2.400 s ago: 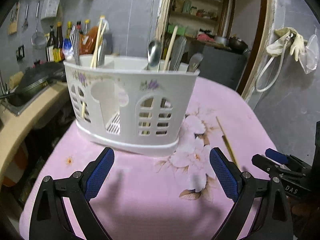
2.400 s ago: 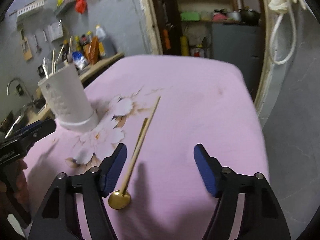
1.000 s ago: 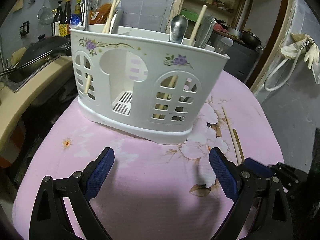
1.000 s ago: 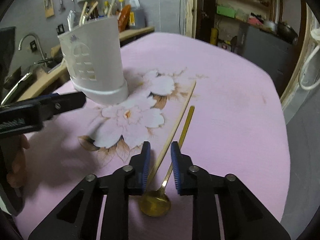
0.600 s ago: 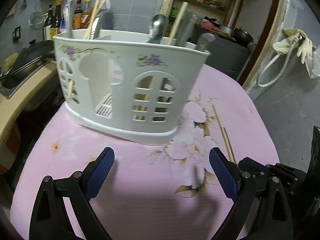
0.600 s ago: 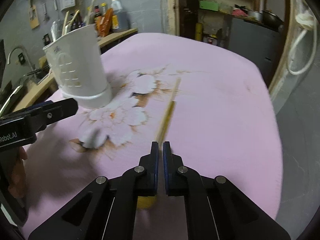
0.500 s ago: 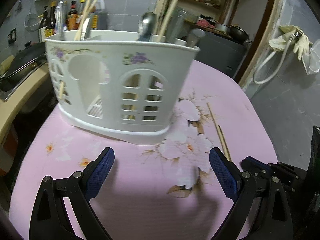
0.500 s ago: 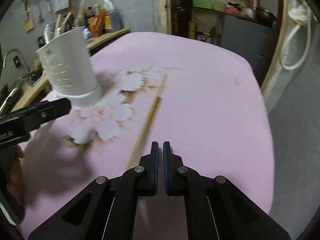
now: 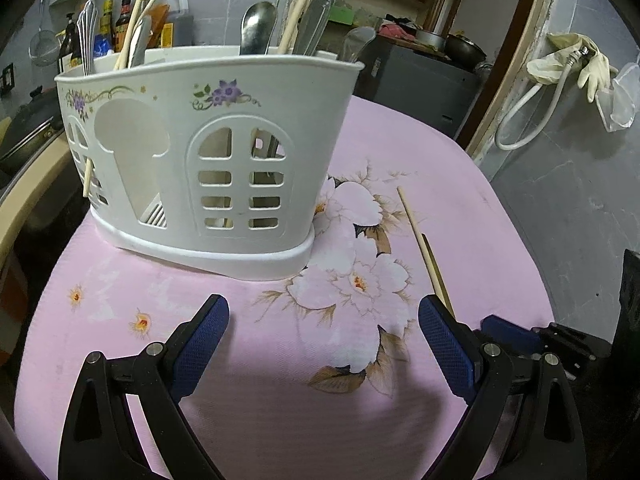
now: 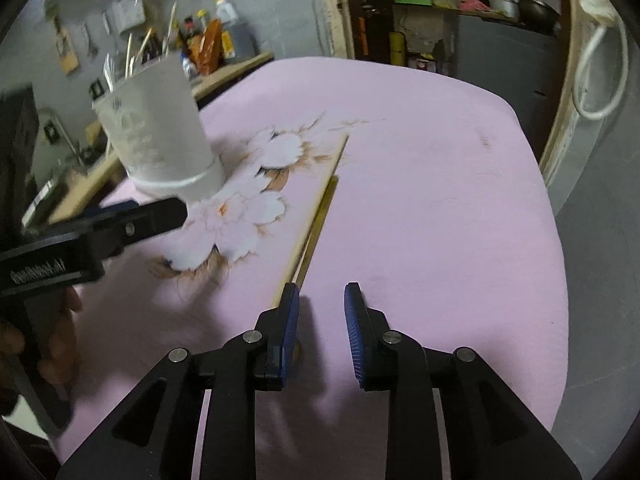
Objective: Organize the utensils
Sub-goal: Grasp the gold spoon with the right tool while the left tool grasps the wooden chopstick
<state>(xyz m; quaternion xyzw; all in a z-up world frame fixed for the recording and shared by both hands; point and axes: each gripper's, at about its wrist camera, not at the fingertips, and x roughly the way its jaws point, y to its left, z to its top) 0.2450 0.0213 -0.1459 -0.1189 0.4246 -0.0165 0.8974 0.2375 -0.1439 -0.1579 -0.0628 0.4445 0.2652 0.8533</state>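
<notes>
A white plastic utensil caddy [image 9: 208, 152] stands on the pink flowered tablecloth [image 9: 280, 400], holding spoons, forks and chopsticks; it also shows in the right wrist view [image 10: 156, 132]. A wooden chopstick [image 10: 312, 208] and a gold spoon [image 10: 320, 220] lie side by side on the cloth, also in the left wrist view [image 9: 420, 240]. My right gripper [image 10: 322, 308] is partly open and empty, its left finger [image 10: 290, 308] over the near ends of both utensils. My left gripper [image 9: 324, 328] is wide open and empty in front of the caddy.
A counter with bottles and a pan [image 9: 24, 128] lies left of the table. A dark cabinet [image 9: 416, 76] and shelves stand behind. A grey wall with a hose and gloves [image 9: 576, 64] is on the right. The table edge [image 10: 560, 240] drops off at right.
My right gripper closed near the chopstick and spoon about a second ago, and has now opened partway without holding either. The left gripper stayed open, shifting slightly before the caddy.
</notes>
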